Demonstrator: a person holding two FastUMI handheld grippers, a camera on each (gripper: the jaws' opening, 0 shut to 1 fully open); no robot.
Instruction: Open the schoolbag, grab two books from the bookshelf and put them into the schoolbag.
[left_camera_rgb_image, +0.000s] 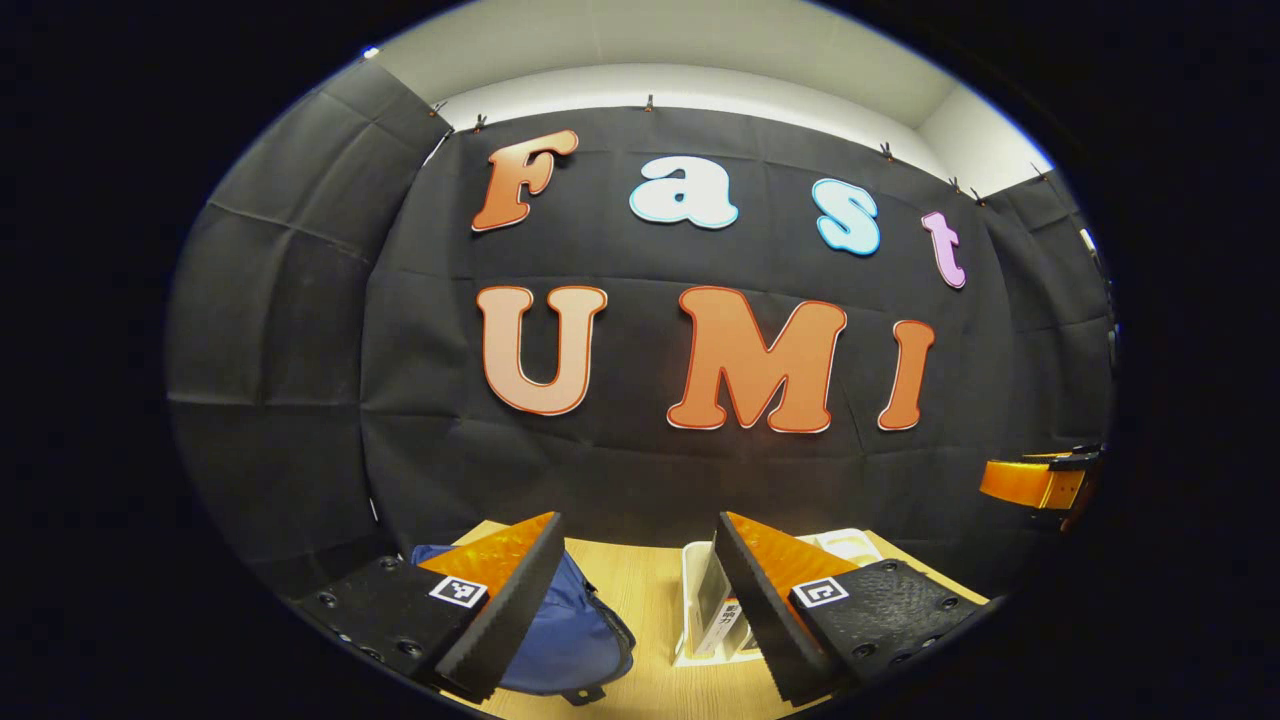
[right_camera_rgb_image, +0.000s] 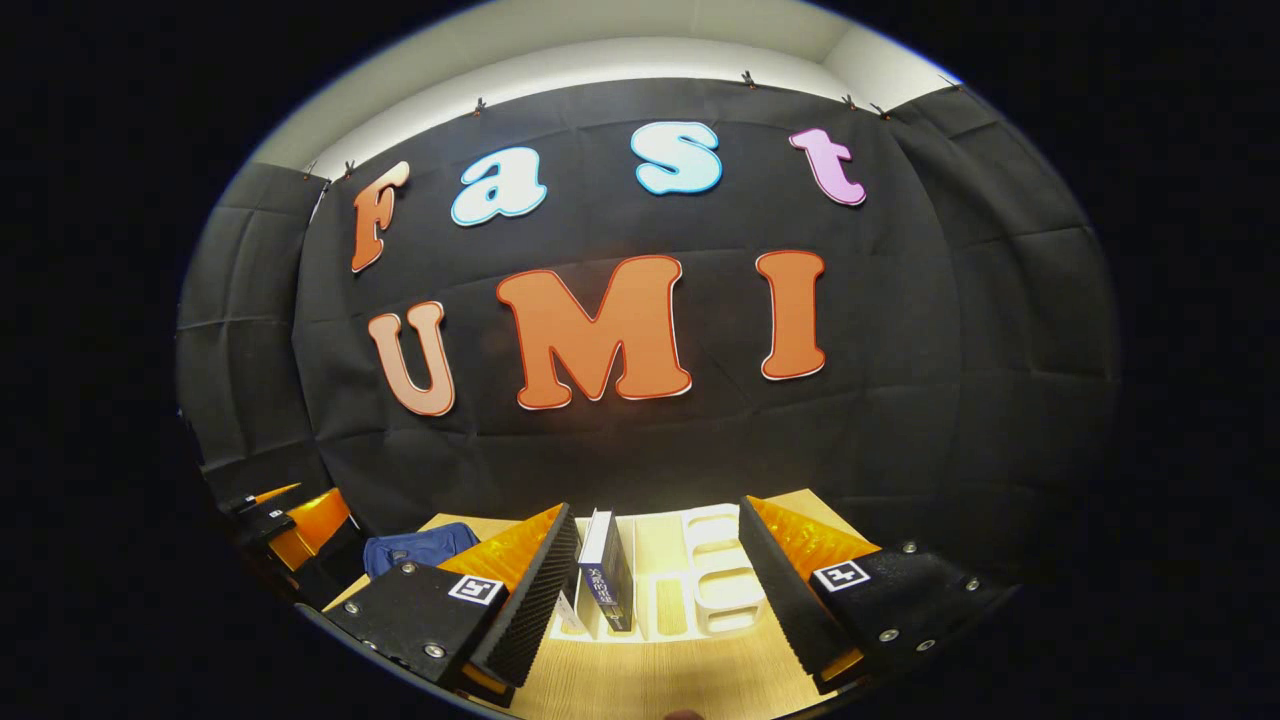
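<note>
A blue schoolbag (left_camera_rgb_image: 570, 630) lies on the wooden table, just behind my left gripper's left finger; in the right gripper view the schoolbag (right_camera_rgb_image: 415, 550) sits at the far left. A white bookshelf (right_camera_rgb_image: 715, 585) stands on the table holding a dark upright book (right_camera_rgb_image: 607, 572); the bookshelf (left_camera_rgb_image: 705, 610) with books shows between the left gripper's fingers. My left gripper (left_camera_rgb_image: 640, 600) is open and holds nothing. My right gripper (right_camera_rgb_image: 660, 590) is open too, raised in front of the shelf. The right gripper (left_camera_rgb_image: 1040, 482) shows at the far right of the left gripper view, the left gripper (right_camera_rgb_image: 290, 525) at the far left of the right one.
The wooden table (right_camera_rgb_image: 650, 680) runs back to the black cloth wall. Bare wood lies between the schoolbag and the bookshelf.
</note>
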